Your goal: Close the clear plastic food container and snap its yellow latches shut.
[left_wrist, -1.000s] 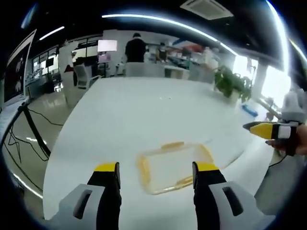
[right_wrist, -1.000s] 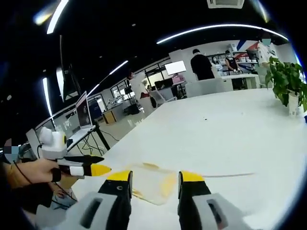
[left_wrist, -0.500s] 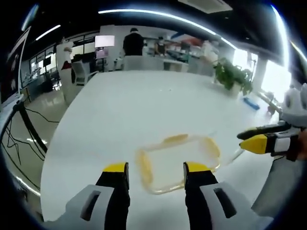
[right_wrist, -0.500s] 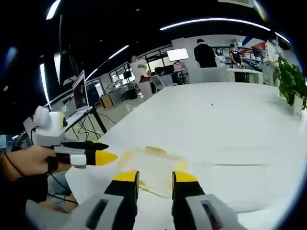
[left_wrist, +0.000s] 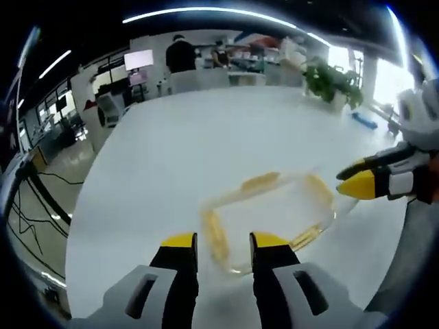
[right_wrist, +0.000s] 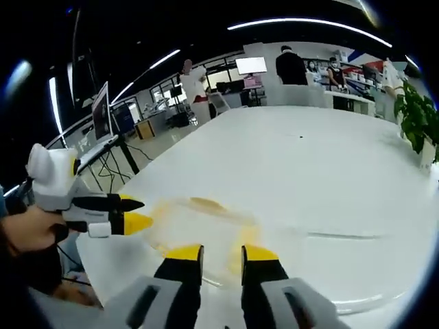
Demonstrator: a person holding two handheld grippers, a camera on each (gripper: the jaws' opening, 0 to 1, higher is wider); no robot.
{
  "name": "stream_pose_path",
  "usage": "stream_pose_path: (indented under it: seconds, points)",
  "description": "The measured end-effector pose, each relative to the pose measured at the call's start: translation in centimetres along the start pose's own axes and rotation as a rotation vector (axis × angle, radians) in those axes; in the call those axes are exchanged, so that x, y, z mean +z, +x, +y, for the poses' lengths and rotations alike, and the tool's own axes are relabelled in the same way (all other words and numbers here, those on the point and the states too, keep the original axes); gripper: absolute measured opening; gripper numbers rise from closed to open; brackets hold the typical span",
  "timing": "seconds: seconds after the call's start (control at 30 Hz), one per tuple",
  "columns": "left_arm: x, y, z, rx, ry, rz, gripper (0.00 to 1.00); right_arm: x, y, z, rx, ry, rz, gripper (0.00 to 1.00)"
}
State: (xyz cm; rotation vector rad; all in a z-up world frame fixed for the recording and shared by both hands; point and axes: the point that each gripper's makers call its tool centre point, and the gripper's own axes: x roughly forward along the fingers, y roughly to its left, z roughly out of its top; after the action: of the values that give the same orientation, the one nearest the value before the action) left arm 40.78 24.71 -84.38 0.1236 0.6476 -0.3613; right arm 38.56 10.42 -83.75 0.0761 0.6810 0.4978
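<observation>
The clear plastic food container [left_wrist: 271, 216] lies flat on the white counter [left_wrist: 206, 137], close to its near edge. It is rectangular with rounded corners. Yellow latches [left_wrist: 260, 181] sit along its sides; whether they are snapped shut cannot be determined.

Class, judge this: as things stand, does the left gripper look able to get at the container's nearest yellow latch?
Probably yes: the left gripper hangs just before the yellow latch, with only bare table around.

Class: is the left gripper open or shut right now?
Open: the left gripper shows a gap between its yellow-tipped jaws, with the container beyond them and nothing held.
</observation>
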Motion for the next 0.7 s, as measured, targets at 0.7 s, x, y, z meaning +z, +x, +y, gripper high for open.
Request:
stream_pose_path:
  seconds: [0.7]
  points:
    - [-1.0,1.5,0.1,-0.003,0.002,0.049,0.15,-1.3,1.9,-1.0,-0.052,-0.113,0.056,0.08]
